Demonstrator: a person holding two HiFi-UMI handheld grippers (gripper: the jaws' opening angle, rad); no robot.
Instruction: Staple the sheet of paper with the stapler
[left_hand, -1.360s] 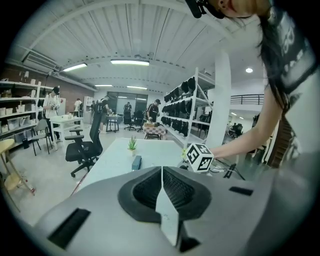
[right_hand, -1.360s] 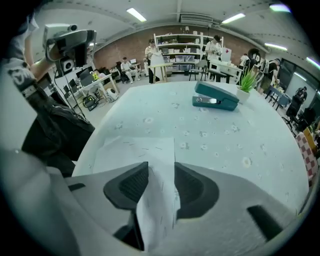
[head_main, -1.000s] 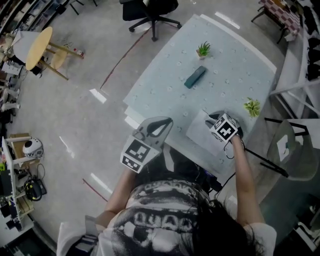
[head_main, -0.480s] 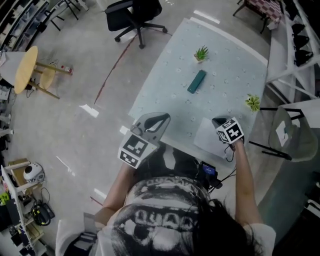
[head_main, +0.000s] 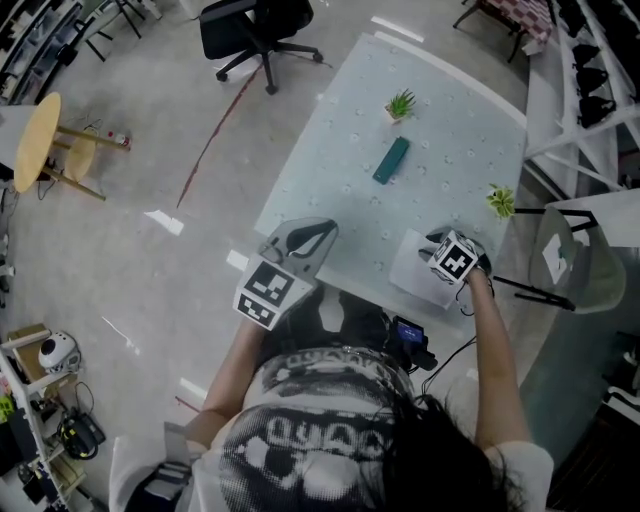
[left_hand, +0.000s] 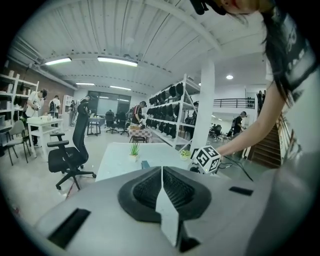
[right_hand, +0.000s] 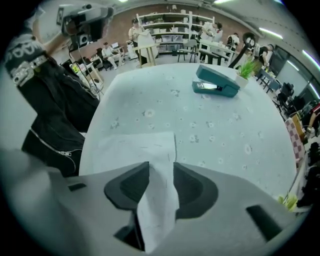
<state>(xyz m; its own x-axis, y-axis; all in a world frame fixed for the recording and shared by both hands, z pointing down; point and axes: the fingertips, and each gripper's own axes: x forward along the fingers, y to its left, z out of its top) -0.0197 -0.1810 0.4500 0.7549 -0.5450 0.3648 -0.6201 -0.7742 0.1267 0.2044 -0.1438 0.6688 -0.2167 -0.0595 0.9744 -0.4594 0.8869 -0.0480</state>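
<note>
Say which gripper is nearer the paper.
Right. The right gripper is over the paper, jaws just opened, paper between them; the left gripper is at the table's near edge.

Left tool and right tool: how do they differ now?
The left tool has its jaws together and empty; the right tool's jaws have just been opening, with the sheet of paper between them. The left tool points about level at the table's edge; the right tool points steeply down at the table. Both have the same grey body.
</note>
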